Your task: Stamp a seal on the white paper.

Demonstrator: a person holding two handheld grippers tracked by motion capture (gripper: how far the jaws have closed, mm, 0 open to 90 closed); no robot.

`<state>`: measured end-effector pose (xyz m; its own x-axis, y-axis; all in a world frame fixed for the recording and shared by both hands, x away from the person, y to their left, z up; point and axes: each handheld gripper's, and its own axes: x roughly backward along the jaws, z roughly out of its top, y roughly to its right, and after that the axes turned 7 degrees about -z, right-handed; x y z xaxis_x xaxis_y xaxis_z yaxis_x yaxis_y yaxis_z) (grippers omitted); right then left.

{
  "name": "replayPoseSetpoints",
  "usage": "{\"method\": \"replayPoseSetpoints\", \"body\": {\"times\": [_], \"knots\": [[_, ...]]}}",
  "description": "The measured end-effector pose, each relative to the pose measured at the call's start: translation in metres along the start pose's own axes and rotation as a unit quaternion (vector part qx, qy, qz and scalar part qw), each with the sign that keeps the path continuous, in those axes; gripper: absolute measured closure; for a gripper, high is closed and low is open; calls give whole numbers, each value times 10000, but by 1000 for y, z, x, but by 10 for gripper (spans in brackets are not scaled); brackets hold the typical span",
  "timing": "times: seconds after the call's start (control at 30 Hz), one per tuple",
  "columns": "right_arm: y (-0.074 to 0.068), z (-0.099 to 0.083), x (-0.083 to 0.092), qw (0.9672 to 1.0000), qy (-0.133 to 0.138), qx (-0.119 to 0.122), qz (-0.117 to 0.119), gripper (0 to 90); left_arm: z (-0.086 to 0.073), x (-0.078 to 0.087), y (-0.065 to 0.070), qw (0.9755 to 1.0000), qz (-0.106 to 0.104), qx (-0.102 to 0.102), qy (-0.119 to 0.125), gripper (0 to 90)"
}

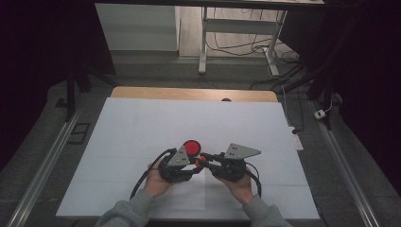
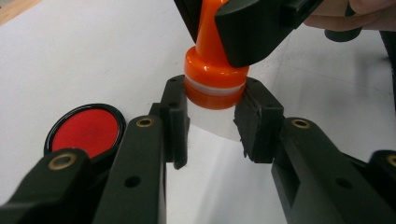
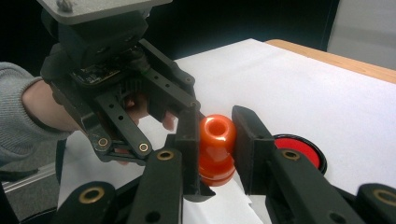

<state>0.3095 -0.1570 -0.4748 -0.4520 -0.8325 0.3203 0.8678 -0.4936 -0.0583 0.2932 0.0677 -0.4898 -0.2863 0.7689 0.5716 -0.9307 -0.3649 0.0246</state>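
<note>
From above, my left claw [image 1: 193, 163] and right claw [image 1: 208, 158] meet over the worktop [image 1: 142, 127], just beside the red pad [image 1: 191, 147]. My left claw's camera shows it clamping the orange stamp's [image 2: 215, 79] base. My right claw's camera shows it gripping the stamp's handle.

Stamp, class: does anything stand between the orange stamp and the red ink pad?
Nothing loose does. The stamp is clamped by the left gripper at its base and the right gripper at its handle. The pad lies close beside them on the white sheet, with just a gripping jaw between.
</note>
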Motion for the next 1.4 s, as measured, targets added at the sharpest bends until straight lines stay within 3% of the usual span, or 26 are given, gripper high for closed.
{"method": "replayPoseSetpoints", "body": {"times": [0.37,0.47,0.63,1.07,1.4], "knots": [[0,0,0,10000,7,5,-7,723,-2,-1,-1,10000,-2,6,-67,654],[0,0,1,10000,37,12,-4,723,-5,-1,-3,9996,132,-41,-226,654],[-2,-5,0,10000,-49,6,27,723,-15,2,-16,9991,272,168,-268,654],[-15,-30,-21,9974,-670,157,234,722,-20,21,-28,9984,432,372,8,654],[-16,-31,-23,9973,-680,139,238,722,-21,32,-30,9980,463,410,153,654]]}}
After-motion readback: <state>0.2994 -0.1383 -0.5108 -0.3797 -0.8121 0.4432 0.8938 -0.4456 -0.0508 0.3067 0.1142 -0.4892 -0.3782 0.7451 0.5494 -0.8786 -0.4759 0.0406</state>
